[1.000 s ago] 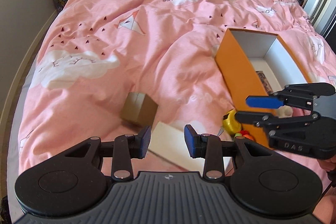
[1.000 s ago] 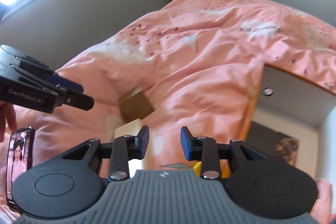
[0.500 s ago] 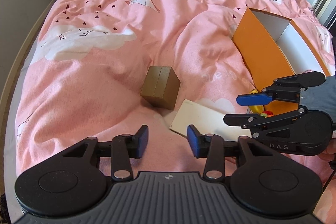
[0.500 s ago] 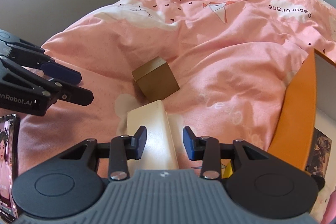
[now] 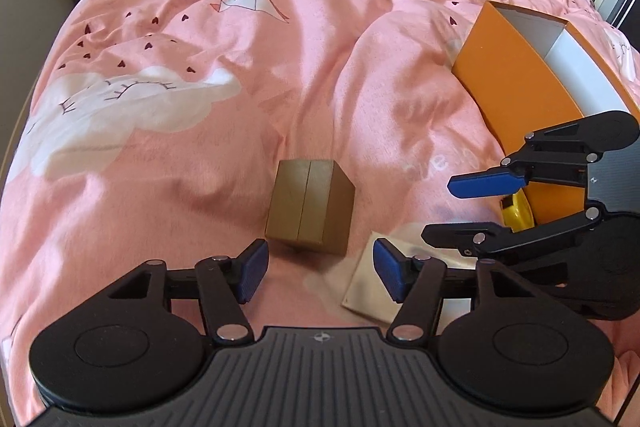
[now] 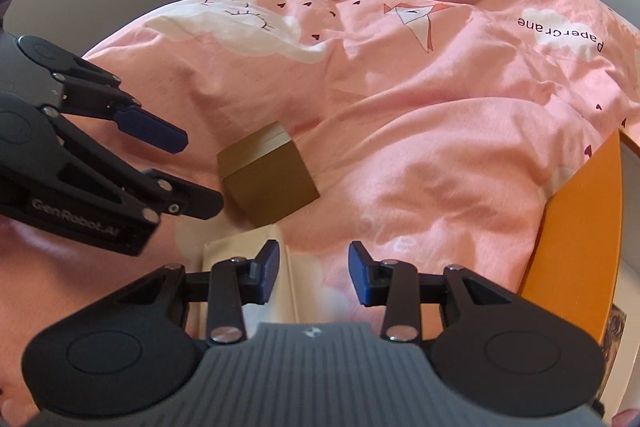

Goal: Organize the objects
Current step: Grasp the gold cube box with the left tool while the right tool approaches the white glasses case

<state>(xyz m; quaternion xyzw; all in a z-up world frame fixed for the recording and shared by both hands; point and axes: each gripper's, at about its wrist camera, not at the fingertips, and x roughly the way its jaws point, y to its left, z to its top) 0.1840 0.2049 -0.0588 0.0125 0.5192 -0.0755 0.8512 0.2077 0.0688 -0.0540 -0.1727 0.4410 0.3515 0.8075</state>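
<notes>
Just beyond the left gripper [image 5: 317, 270], whose empty jaws are opening, sits the brown box [image 5: 310, 206]; the right gripper [image 6: 313, 273] hangs part-open, empty.

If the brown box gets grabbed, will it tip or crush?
The brown box looks like thin card, so probably light and crushable. It sits tilted on the soft duvet, so a push would likely tip it.

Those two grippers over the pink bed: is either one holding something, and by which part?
Nothing is held. The left gripper is opening just short of the brown box, not touching it. The right gripper hangs open above the cream box.
</notes>
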